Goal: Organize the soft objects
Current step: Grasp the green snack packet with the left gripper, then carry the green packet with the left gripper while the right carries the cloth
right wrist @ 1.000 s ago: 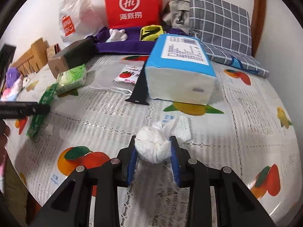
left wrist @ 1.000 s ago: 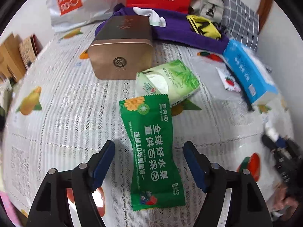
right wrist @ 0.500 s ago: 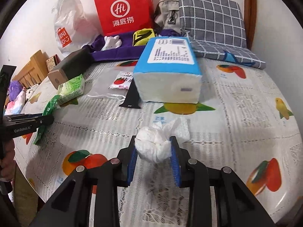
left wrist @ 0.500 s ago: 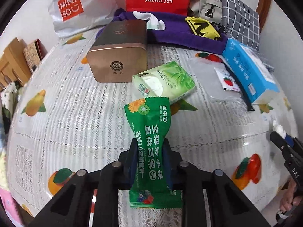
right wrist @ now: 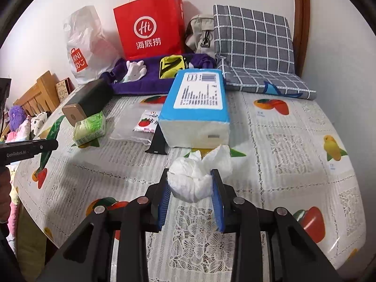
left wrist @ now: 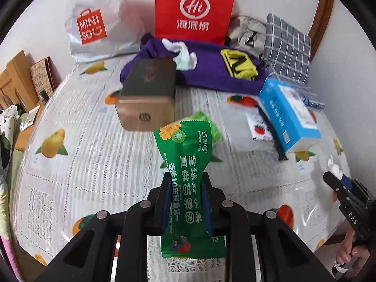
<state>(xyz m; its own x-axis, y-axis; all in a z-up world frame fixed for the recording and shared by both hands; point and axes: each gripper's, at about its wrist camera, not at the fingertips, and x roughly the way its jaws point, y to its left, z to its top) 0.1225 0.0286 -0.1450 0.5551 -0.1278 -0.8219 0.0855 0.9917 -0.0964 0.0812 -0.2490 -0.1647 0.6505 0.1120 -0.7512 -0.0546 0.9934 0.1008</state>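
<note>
My left gripper [left wrist: 186,202] is shut on a long green snack packet [left wrist: 186,164] and holds it lifted above the table; the packet also shows edge-on in the right wrist view [right wrist: 50,138]. My right gripper [right wrist: 190,197] is shut on a crumpled white tissue wad [right wrist: 191,179], held above the tablecloth in front of the blue tissue pack [right wrist: 196,108]. A light green tissue pack [right wrist: 90,127] lies by the brown tin box [left wrist: 146,96]. The right gripper also shows at the left wrist view's right edge [left wrist: 340,188].
A purple cloth [left wrist: 211,70] with a white glove and a yellow item lies at the back. A red paper bag [left wrist: 193,9], a white Miniso bag [left wrist: 94,23] and a grey checked cushion [right wrist: 253,47] stand along the wall. A small strawberry sachet [right wrist: 146,123] lies on clear plastic.
My left gripper closed on the green packet and lifted it off the table. My right gripper kept hold of the tissue wad and rose slightly.
</note>
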